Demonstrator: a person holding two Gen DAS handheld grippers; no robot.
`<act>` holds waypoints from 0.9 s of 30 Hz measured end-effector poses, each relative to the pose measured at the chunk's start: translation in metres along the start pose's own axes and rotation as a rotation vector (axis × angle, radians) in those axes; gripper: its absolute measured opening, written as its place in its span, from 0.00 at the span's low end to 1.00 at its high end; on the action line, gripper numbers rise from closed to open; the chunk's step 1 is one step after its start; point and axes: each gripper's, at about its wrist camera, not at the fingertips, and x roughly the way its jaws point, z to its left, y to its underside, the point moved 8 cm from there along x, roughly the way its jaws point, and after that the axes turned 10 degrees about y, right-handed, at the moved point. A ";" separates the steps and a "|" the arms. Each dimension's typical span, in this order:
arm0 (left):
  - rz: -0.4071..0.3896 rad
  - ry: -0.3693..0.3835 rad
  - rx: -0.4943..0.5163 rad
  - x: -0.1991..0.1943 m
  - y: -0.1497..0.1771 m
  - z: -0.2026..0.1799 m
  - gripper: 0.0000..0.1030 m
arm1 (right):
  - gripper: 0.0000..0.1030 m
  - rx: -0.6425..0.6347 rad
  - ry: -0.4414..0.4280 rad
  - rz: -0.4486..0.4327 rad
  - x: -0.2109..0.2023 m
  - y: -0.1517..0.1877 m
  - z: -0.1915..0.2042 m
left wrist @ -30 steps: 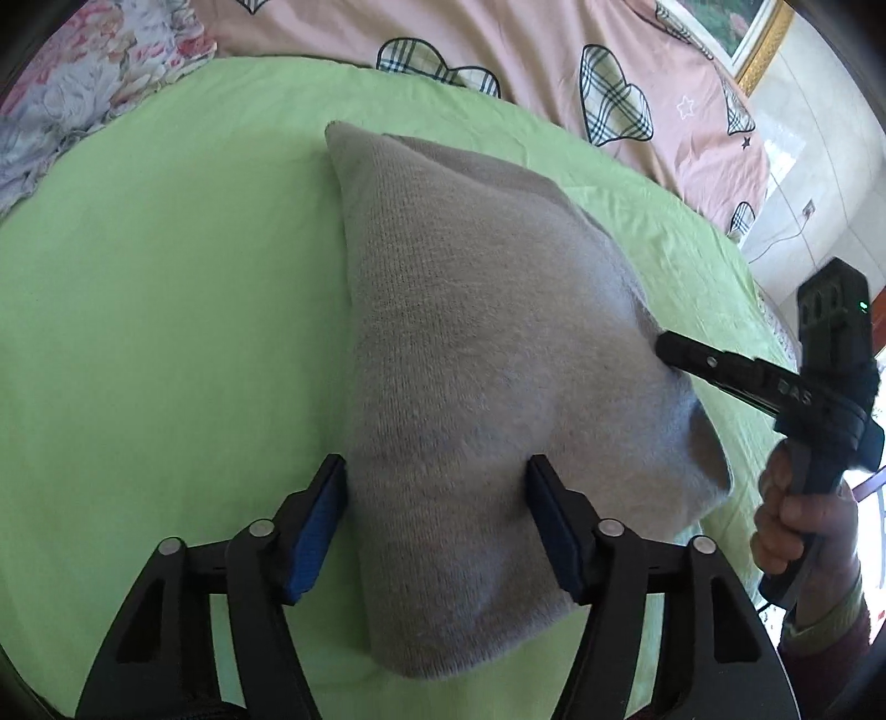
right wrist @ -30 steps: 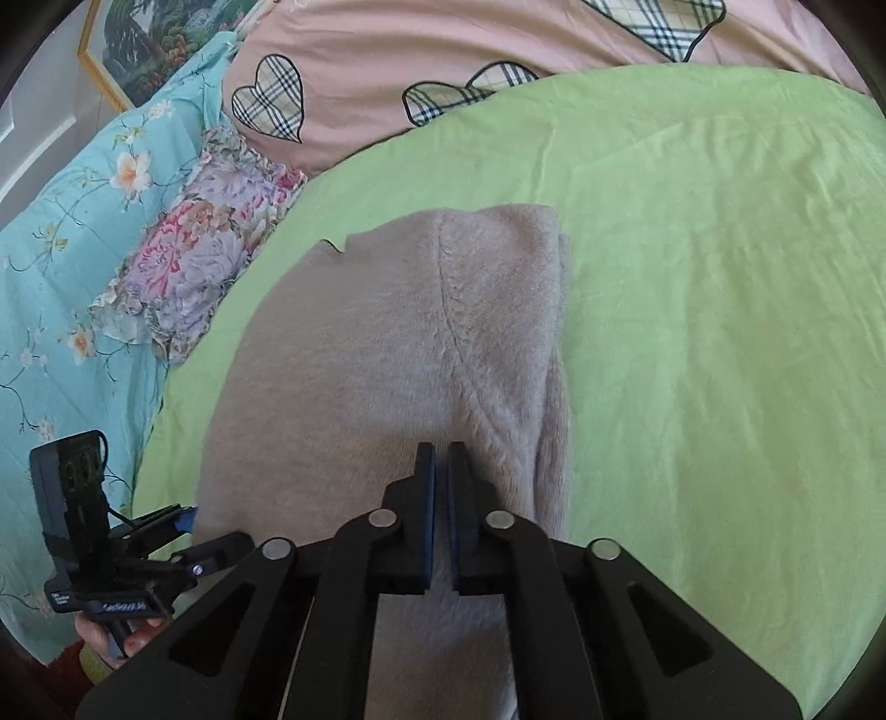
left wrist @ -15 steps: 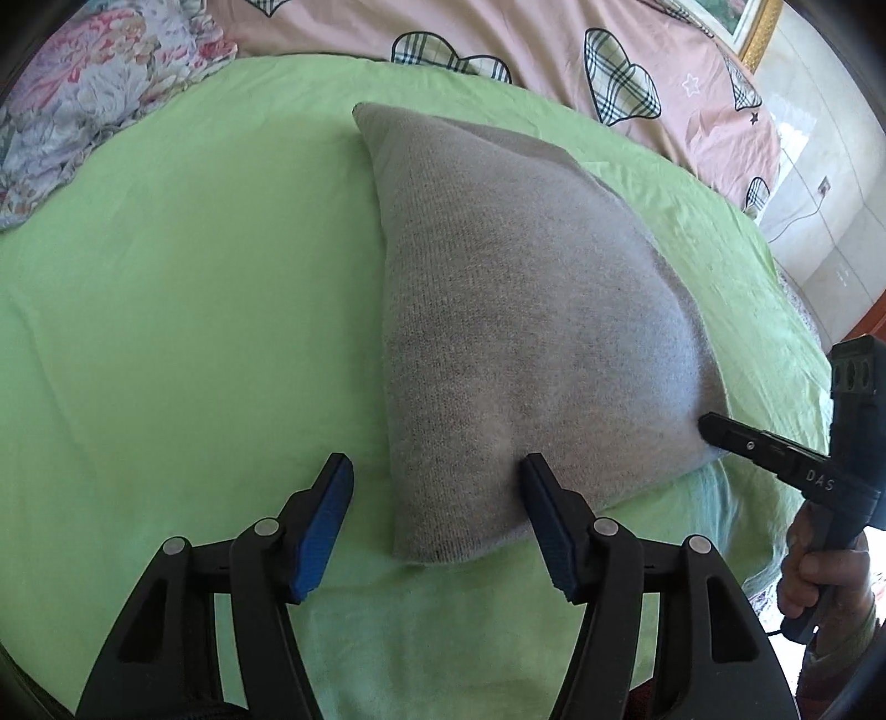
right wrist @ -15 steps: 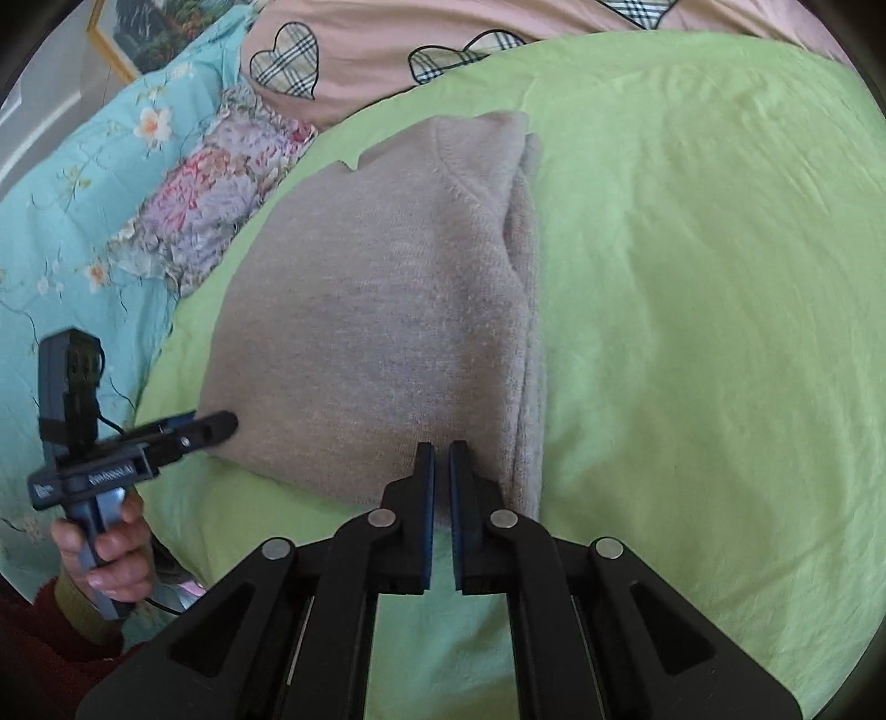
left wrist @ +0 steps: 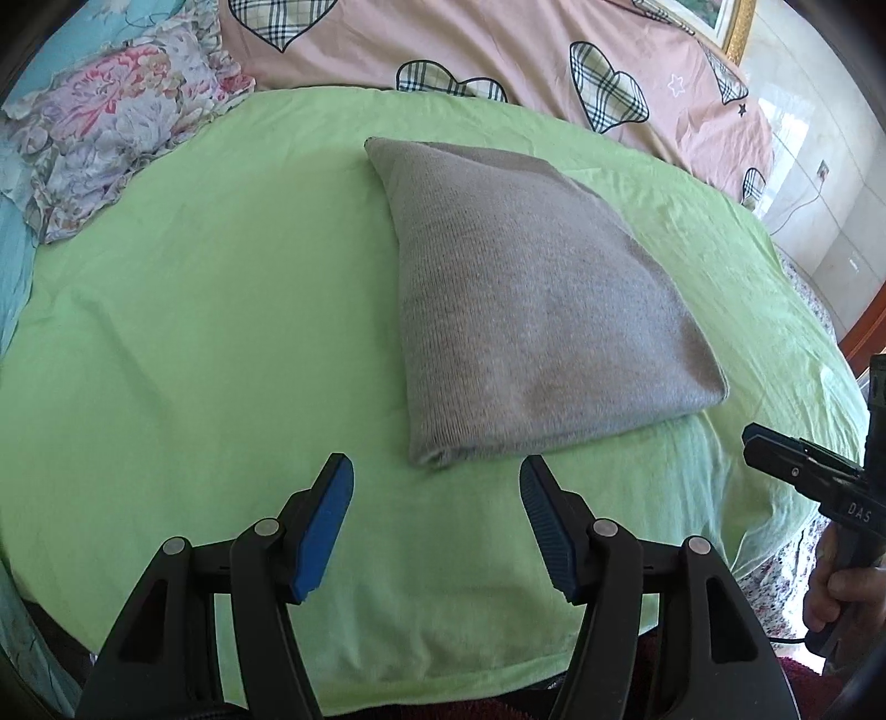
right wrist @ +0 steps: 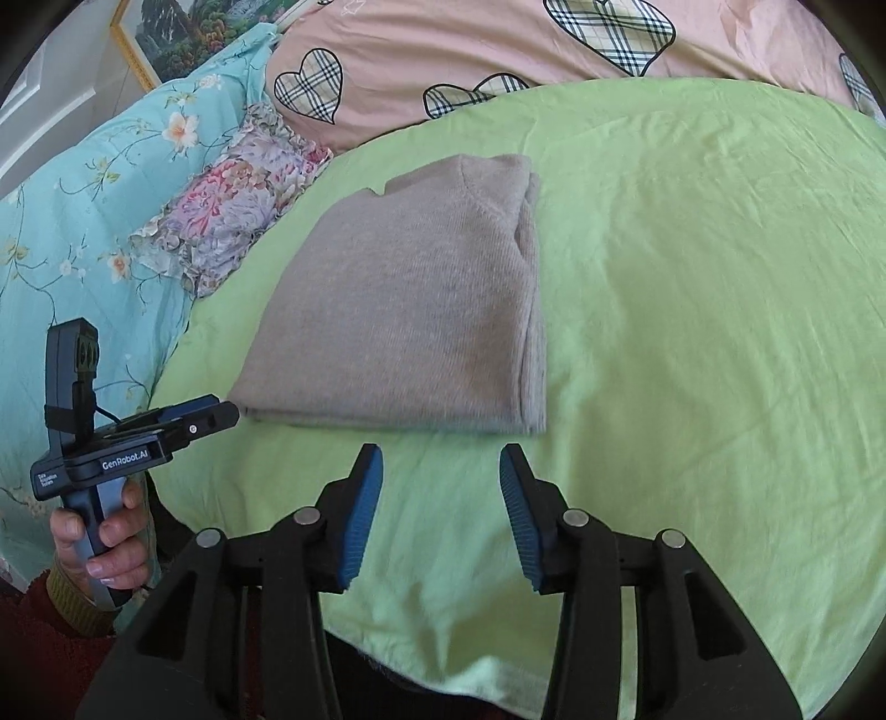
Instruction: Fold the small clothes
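A grey knit sweater (left wrist: 531, 299) lies folded into a flat wedge on the green sheet (left wrist: 194, 332); it also shows in the right wrist view (right wrist: 410, 310). My left gripper (left wrist: 437, 498) is open and empty, just short of the sweater's near edge. My right gripper (right wrist: 440, 487) is open and empty, also just short of the near edge. Each gripper shows from the side in the other's view, the right one (left wrist: 775, 448) and the left one (right wrist: 221, 415), both clear of the sweater.
A pink cover with plaid hearts (left wrist: 498, 50) lies at the back. A floral pillow (left wrist: 111, 127) and a turquoise flowered quilt (right wrist: 72, 221) lie on the left. The bed's front edge (left wrist: 443, 675) is close below the grippers.
Both grippers have drawn back from the sweater. The right gripper has opened and let go of the fabric. The sweater now lies flat and folded.
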 end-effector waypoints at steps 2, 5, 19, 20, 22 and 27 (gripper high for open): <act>0.003 -0.018 0.005 -0.002 0.004 -0.001 0.66 | 0.47 -0.008 0.010 0.006 -0.002 0.007 0.002; 0.007 -0.033 0.009 -0.005 0.009 -0.004 0.70 | 0.52 -0.014 0.017 0.005 -0.004 0.010 0.004; 0.029 -0.190 0.054 -0.012 0.022 0.004 0.79 | 0.76 -0.092 0.035 -0.005 -0.001 0.012 0.030; 0.030 -0.200 0.061 -0.012 0.023 0.004 0.80 | 0.76 -0.093 0.032 -0.002 0.000 0.012 0.031; 0.031 -0.209 0.065 -0.012 0.024 0.005 0.80 | 0.76 -0.093 0.026 0.005 0.003 0.012 0.032; 0.027 -0.214 0.069 -0.014 0.019 0.009 0.80 | 0.77 -0.084 0.033 0.006 0.007 0.007 0.030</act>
